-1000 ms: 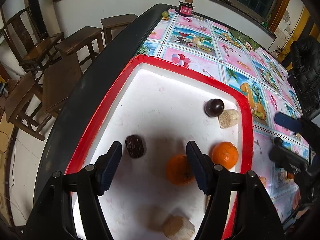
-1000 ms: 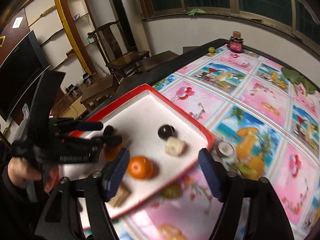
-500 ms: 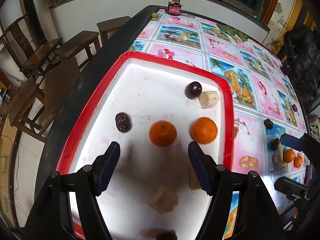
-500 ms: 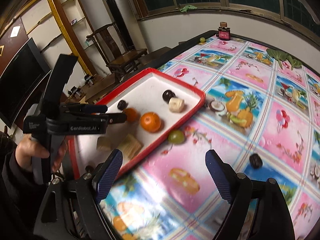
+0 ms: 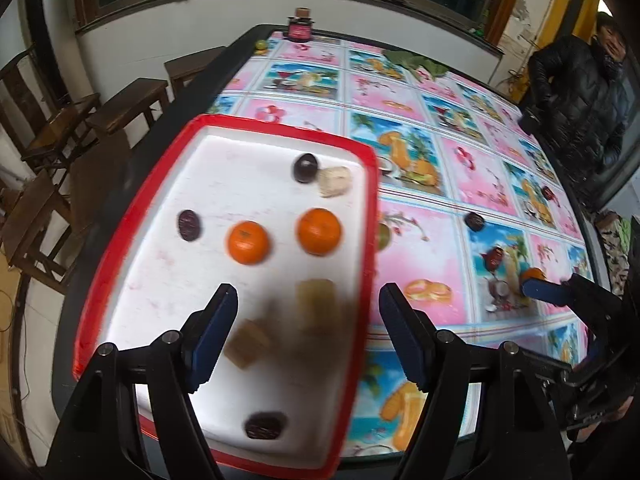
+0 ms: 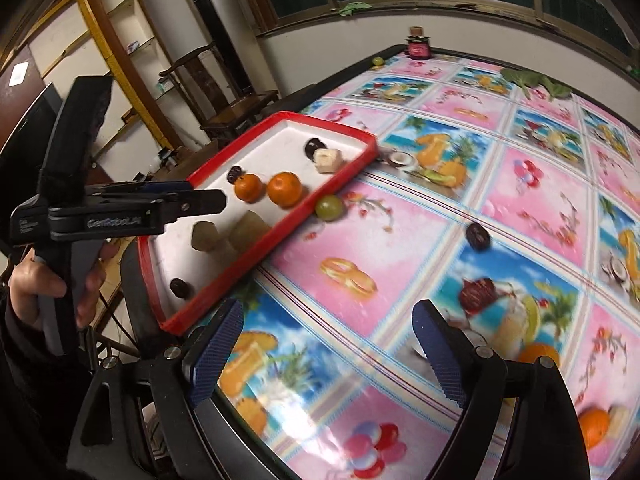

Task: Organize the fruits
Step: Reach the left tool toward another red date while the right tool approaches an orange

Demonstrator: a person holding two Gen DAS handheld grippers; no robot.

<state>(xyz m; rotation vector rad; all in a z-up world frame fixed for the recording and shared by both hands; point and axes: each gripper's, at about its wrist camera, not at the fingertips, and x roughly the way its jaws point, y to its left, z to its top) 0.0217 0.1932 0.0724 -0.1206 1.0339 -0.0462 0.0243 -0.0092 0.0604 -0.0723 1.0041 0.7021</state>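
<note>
Likely light, firm and prone to rolling, the dark plum (image 6: 477, 235) lies loose on the tabletop (image 6: 532, 200), well apart from the red tray (image 6: 260, 252); right gripper (image 6: 328, 354) and left gripper (image 5: 308, 334) both wide, empty; pinch across its middle.

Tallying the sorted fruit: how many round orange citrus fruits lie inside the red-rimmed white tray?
2, side by side mid-tray: left one, right one. Others remain on the tablecloth, outside.
</note>
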